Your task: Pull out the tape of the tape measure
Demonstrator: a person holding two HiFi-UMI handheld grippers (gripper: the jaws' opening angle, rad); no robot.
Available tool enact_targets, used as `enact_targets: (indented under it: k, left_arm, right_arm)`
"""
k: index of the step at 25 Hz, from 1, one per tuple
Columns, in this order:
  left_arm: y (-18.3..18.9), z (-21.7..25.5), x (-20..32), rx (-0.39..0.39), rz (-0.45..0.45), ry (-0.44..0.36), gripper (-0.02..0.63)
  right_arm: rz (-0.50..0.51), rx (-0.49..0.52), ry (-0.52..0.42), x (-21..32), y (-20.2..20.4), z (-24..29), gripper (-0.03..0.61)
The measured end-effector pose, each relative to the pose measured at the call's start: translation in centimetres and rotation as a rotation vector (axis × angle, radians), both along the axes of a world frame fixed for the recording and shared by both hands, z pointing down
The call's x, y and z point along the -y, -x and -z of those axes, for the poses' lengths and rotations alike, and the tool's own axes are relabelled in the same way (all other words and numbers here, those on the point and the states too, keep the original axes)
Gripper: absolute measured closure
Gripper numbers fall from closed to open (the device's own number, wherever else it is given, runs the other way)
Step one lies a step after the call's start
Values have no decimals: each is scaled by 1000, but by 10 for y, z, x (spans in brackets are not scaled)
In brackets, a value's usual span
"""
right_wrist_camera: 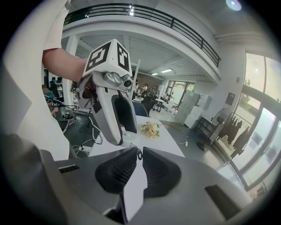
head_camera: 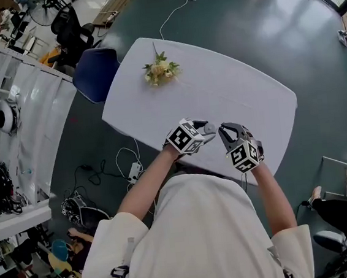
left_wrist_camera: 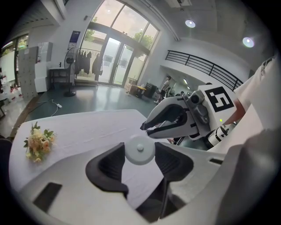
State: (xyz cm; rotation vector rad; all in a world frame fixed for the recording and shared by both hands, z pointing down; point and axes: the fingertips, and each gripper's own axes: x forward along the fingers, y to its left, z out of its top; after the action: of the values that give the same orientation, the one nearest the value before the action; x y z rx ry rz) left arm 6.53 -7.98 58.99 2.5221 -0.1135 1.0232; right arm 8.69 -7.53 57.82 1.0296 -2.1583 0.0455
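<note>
The left gripper point(left_wrist_camera: 139, 149) clamps a round white tape measure point(left_wrist_camera: 140, 154) between its dark pads, one pad pressing on each side of the case. The case face turned toward that gripper's camera is plain, with a small raised button at its centre. Well beyond this gripper and off to its left, a small bunch of pale flowers point(left_wrist_camera: 38, 141) lies on the white table point(head_camera: 242, 91). The left gripper's marker cube point(head_camera: 184, 138) bears black-and-white square patterns, the only print that can be made out.

Just beyond the tape measure, the right gripper point(left_wrist_camera: 144, 128) points its tips at the case from the right. Its jaws are drawn nearly together, and the tips pinch a small dark tab point(right_wrist_camera: 139, 154); whether this is the tape's end cannot be told. Its own marker cube point(head_camera: 244, 155) shows the same kind of pattern. Both grippers hang over the table's near edge, close together.
</note>
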Motion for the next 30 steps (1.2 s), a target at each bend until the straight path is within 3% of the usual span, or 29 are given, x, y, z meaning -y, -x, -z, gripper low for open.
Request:
enact_targets:
  k: [10, 18, 30]
  left_arm:
    - [0, 12, 4, -8, -41, -57, 396]
    - [8, 19, 5, -22, -41, -95, 396]
    - [28, 26, 16, -53, -18, -126, 396]
  right_arm:
    - [35, -1, -2, -2, 2, 10, 535]
    - [-57, 91, 45, -3, -14, 15, 537]
    - [-91, 72, 63, -10, -26, 14, 537]
